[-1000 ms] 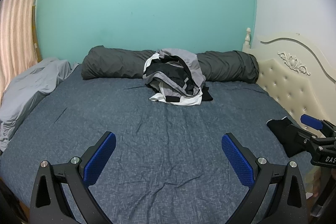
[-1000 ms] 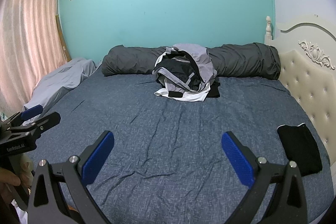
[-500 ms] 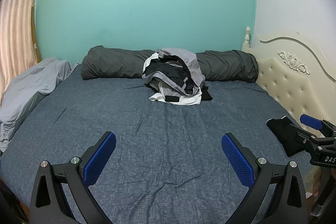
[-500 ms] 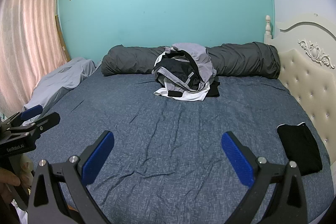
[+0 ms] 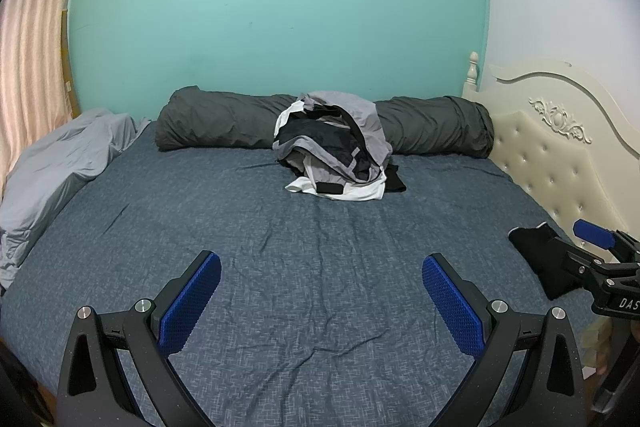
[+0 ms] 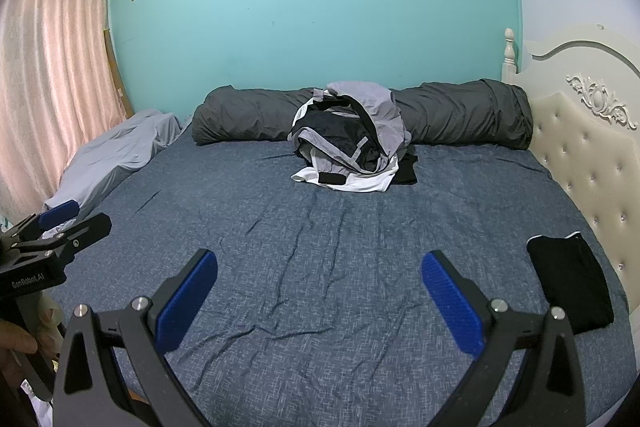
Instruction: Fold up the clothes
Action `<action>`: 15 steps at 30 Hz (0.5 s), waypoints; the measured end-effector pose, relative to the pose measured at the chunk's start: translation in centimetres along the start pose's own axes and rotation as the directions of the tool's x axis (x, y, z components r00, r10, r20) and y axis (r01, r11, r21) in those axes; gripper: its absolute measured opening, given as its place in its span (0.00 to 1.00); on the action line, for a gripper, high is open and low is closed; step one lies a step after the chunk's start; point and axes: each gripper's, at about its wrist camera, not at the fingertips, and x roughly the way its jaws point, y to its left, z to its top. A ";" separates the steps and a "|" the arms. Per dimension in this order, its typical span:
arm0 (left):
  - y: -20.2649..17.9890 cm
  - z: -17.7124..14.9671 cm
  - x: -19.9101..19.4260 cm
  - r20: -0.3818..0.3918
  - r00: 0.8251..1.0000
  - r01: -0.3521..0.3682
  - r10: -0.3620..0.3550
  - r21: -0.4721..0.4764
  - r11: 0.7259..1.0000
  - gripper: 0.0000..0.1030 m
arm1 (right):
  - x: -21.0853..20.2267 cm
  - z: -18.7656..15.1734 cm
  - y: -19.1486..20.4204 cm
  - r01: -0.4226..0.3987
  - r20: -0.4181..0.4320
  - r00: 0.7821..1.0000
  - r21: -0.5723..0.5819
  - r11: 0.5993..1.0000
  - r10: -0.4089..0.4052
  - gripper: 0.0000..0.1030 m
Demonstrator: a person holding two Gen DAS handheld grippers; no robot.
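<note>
At the bottom of each wrist view, the left gripper [image 5: 320,283] and the right gripper [image 6: 318,283] hover spread wide over the wrinkled blue bedsheet [image 5: 320,247], holding nothing. A folded black garment [image 6: 570,283] lies at the right edge of the frame, beside the cream tufted headboard [image 6: 588,147]. Farther up, at centre, a crumpled pile of clothes [image 5: 334,155], grey, black and white, leans against a rolled dark grey duvet [image 5: 224,123]. A pale grey sheet [image 5: 60,163] bunches at the left.
</note>
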 end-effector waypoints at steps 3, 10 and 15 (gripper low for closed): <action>0.1 -0.1 -0.1 0.002 1.000 0.000 0.000 0.000 1.000 1.00 | 0.0 -0.1 0.0 -0.001 0.000 1.000 -0.001 1.000 0.001 1.00; 0.3 0.1 -0.2 0.003 1.000 -0.002 0.002 -0.003 1.000 1.00 | -0.1 0.1 -0.1 -0.001 0.000 1.000 0.000 1.000 0.001 1.00; 0.3 0.3 -0.1 0.006 1.000 -0.007 0.007 -0.006 1.000 1.00 | 0.0 0.2 -0.3 0.005 -0.001 1.000 0.002 1.000 -0.005 1.00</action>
